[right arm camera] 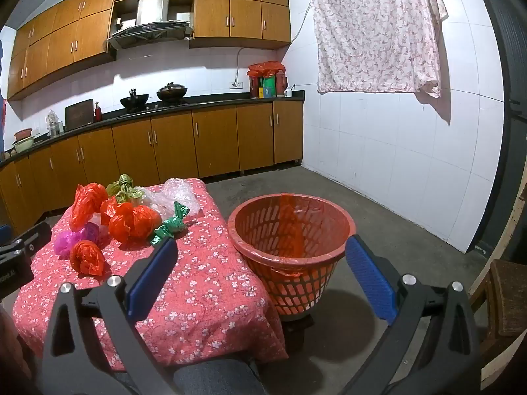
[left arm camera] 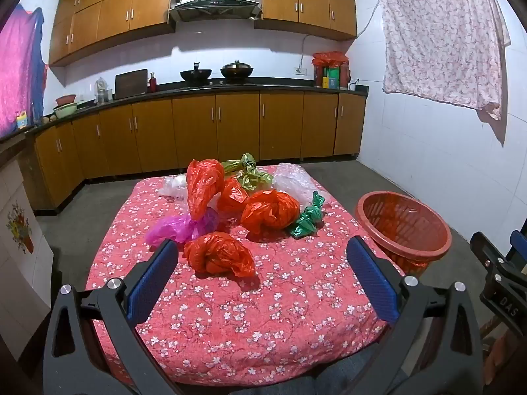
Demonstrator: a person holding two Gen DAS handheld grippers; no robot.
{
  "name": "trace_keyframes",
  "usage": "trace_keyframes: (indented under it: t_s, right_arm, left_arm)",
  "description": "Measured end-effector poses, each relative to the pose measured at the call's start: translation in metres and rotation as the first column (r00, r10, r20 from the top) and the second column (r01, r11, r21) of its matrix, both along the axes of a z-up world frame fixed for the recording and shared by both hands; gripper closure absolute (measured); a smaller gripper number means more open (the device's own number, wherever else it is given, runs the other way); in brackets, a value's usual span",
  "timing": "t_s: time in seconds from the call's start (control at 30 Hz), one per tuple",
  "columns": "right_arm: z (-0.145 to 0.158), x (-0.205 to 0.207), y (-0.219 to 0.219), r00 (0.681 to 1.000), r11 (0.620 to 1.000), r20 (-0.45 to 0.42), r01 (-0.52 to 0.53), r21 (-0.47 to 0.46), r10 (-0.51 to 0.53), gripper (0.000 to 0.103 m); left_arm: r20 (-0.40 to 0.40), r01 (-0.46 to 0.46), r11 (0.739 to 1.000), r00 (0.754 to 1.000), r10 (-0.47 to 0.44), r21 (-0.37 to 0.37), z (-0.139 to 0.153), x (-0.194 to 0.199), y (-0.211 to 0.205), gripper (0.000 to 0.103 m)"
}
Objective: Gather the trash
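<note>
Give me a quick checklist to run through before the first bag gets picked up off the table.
1. Left tool open and holding nothing: ok.
2. Right tool open and holding nothing: ok.
3. Nearest red bag unobstructed on the floral cloth, just ahead of the left tool: ok.
4. Red basket upright beside the table, mouth clear: ok.
5. Basket lined with a red bag; nothing else seen inside: ok.
6. Bags in the pile, like the green bag, separate from one another: cannot tell.
</note>
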State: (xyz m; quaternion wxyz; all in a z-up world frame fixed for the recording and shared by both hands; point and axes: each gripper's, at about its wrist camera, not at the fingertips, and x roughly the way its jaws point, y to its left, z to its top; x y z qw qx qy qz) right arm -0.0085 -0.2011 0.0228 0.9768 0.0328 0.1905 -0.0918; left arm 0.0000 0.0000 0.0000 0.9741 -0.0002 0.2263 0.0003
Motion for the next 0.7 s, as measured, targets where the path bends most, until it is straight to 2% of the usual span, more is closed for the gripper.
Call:
trace_keyframes:
  t_s: [0.7]
  right_arm:
    - [0.0003, -0.0004, -0.0003, 1.000, 1.000, -0.001, -0.001, -0.001, 0.001, 0.004]
  left_arm:
    - [-0.005, 0.000, 1.000, 1.000, 0.000, -0.005, 0.0000, 0.0001, 0.0001, 0.002]
